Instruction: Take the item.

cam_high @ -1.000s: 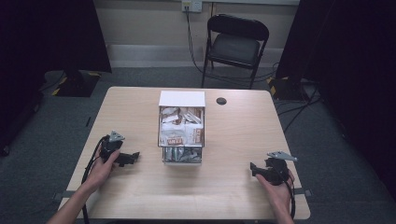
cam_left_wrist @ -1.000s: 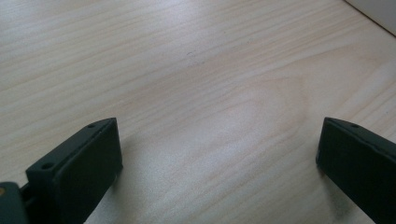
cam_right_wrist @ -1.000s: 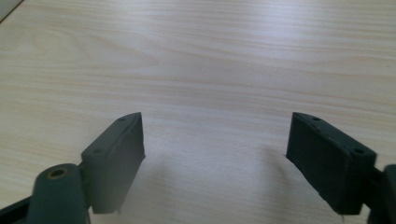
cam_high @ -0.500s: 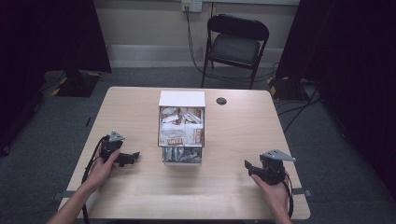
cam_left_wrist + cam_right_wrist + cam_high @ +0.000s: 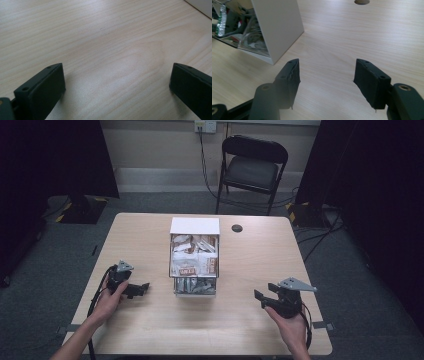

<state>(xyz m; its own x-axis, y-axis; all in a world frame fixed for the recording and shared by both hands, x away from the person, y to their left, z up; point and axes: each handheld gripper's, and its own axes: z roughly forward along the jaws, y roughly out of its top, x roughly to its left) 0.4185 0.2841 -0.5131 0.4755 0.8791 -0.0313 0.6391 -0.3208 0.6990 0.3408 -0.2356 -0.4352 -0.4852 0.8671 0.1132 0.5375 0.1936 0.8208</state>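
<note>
box [image 5: 194, 226] of packets mid-table, right gripper [image 5: 261, 298] closing on nothing, left gripper [image 5: 144, 287] spread wide

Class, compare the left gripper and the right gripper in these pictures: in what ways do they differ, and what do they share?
The left gripper lies low on the table with its fingers spread wide; the right gripper is lifted above the table, its fingers set closer after just closing further. The left gripper looks at bare wood; the right gripper looks at the white box of packets. Both hold nothing and point inward toward that box.

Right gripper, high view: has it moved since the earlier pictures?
Yes. The right gripper has shifted left, toward the white snack box; its empty jaws have been closing.
</note>
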